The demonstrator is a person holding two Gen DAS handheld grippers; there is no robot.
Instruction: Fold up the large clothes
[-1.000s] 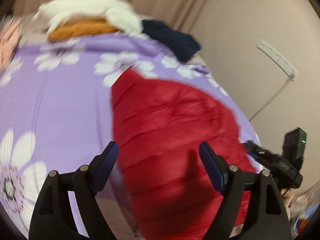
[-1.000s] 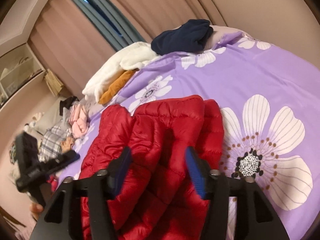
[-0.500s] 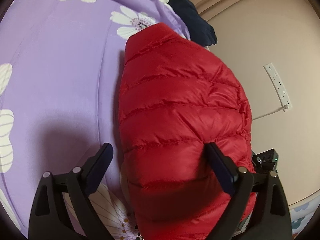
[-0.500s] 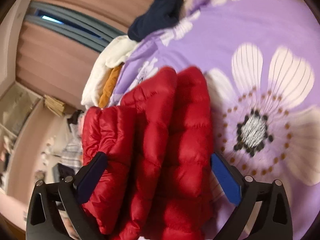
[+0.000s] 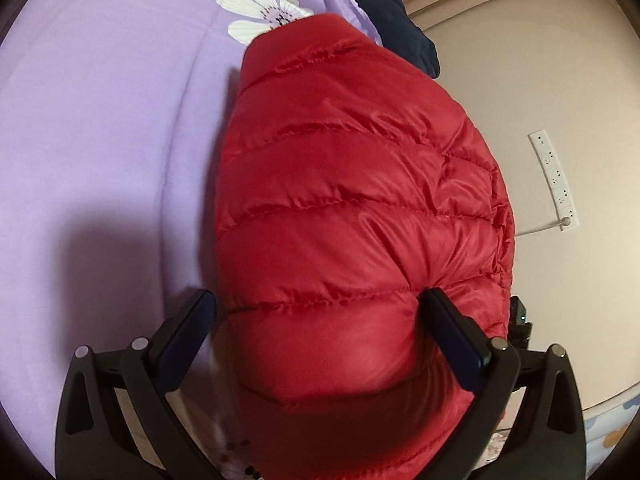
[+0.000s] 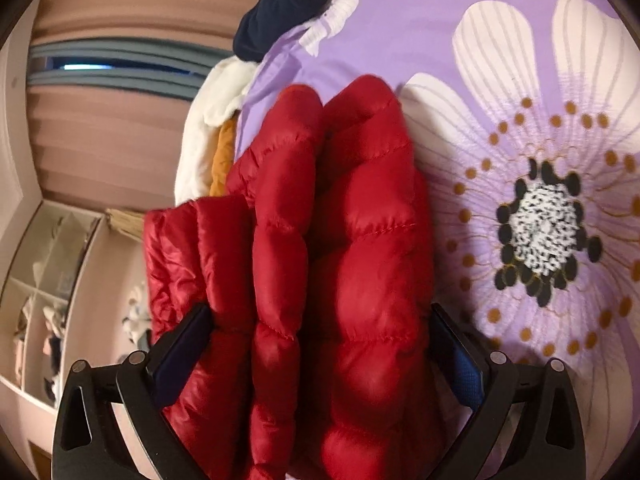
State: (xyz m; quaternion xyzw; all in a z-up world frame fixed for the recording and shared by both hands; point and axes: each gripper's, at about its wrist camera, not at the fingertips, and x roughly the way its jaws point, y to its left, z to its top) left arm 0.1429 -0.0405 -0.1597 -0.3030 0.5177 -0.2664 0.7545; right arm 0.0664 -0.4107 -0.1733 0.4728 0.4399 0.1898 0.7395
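Observation:
A red quilted puffer jacket (image 5: 352, 184) lies folded into a thick bundle on the purple flowered bed cover (image 5: 100, 120). My left gripper (image 5: 316, 320) straddles its near end with its jaws still opening. The left pad stands just beside the jacket's edge and the right fingertip (image 5: 444, 316) dents the padding. In the right wrist view the same jacket (image 6: 360, 220) shows as stacked folds. My right gripper (image 6: 320, 328) stands wide open around them, both pads against the flanks without squeezing.
A navy garment (image 5: 392, 20) lies at the far end of the bed, next to white and orange clothes (image 6: 208, 140). A wall with a white power strip (image 5: 554, 180) runs along one side. Shelves with clutter (image 6: 44, 280) stand beyond the other side of the bed.
Both grippers have opened wider, rolled and sunk toward the jacket. It now fills the gap between each pair of jaws, where before it lay ahead of them.

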